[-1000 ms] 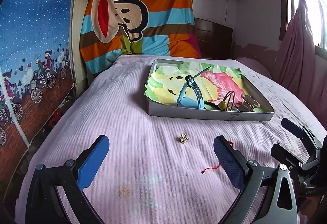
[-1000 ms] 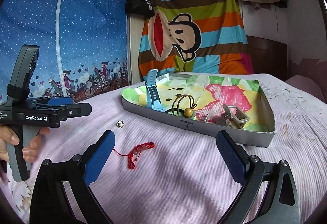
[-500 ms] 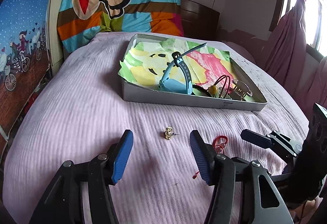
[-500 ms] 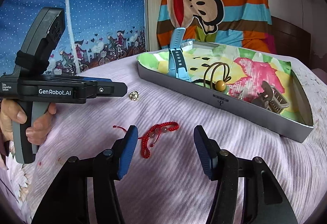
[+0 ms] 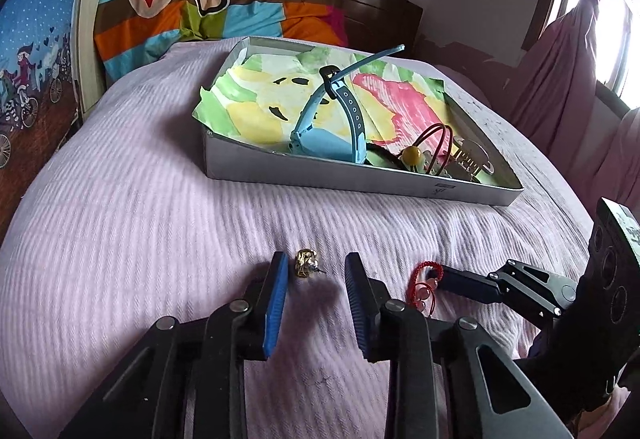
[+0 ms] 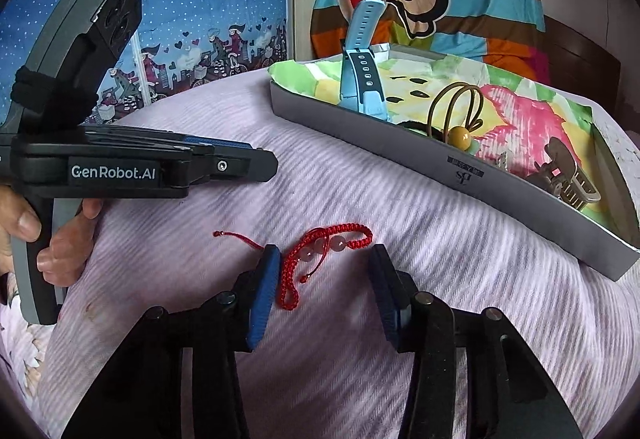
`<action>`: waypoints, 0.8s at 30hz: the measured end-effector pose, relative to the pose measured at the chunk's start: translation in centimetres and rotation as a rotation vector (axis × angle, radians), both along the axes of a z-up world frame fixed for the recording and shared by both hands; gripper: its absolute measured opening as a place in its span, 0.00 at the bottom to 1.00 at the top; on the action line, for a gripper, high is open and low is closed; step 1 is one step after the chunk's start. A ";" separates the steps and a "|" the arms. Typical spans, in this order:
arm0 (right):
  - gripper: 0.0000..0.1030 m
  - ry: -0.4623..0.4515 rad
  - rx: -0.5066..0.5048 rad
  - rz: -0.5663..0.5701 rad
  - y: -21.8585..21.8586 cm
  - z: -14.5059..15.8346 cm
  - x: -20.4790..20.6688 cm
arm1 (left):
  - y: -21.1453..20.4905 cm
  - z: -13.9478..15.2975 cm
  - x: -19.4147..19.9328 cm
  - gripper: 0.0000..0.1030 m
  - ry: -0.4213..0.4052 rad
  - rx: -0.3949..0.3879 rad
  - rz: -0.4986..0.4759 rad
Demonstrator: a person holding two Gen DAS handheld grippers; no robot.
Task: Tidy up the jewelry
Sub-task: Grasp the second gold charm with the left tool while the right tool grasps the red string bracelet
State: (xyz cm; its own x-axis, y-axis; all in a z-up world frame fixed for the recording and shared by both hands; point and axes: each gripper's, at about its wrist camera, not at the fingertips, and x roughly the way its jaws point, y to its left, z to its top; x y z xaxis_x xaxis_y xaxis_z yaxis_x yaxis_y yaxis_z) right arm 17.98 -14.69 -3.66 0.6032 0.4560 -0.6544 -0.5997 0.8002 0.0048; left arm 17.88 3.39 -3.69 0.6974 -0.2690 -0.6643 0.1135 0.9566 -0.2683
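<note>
Bedspread (image 5: 120,239), ribbed and pale lilac, held everything we worked on. Behind lay the grey tray (image 5: 320,175), lined with painted paper and already carrying a blue strap (image 5: 352,115), a beaded hair tie (image 5: 412,155) and a claw clip (image 6: 568,175). Our right gripper (image 6: 324,279) had its jaws partly open around the red bracelet (image 6: 320,251), a soft knotted cord with pink beads; we judged it limp and light, best pinched across the bunched cord. Our left gripper (image 5: 314,279) stood with jaws narrowed but not closed, either side of the gold earring (image 5: 306,263), a hard, shiny knob on a thin post; we judged it slippery, best pinched by the knob.
</note>
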 end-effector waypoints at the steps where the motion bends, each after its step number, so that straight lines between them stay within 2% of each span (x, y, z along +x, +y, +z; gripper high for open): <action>1: 0.33 -0.001 0.002 -0.010 0.0 0.0 0.1 | 0.0 -0.1 0.1 0.22 0.002 -0.001 0.003; 4: 0.23 0.002 0.016 -0.041 -0.3 0.1 0.7 | 0.2 -0.4 0.1 0.14 0.006 -0.008 0.015; 7: 0.17 0.007 0.035 -0.062 -0.8 0.0 1.1 | 0.4 -0.7 -0.3 0.14 -0.007 -0.024 0.018; 11: 0.10 -0.001 0.044 -0.092 -1.2 -0.4 1.2 | -0.6 -0.7 -1.0 0.14 -0.030 0.013 0.008; 18: 0.07 -0.012 0.081 -0.121 -2.2 -0.4 1.0 | -2.0 -0.6 -1.8 0.14 -0.056 0.081 -0.015; 24: 0.06 -0.038 0.109 -0.152 -2.9 0.0 0.9 | -2.1 -0.6 -1.8 0.12 -0.061 0.087 -0.014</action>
State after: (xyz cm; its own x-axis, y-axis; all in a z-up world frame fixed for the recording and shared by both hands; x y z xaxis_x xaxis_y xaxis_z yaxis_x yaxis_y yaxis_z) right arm 18.86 -17.63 -3.69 0.6939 0.4251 -0.5812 -0.4736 0.8774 0.0763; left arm 16.05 1.31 -4.25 0.7336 -0.2219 -0.6423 0.1403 0.9743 -0.1764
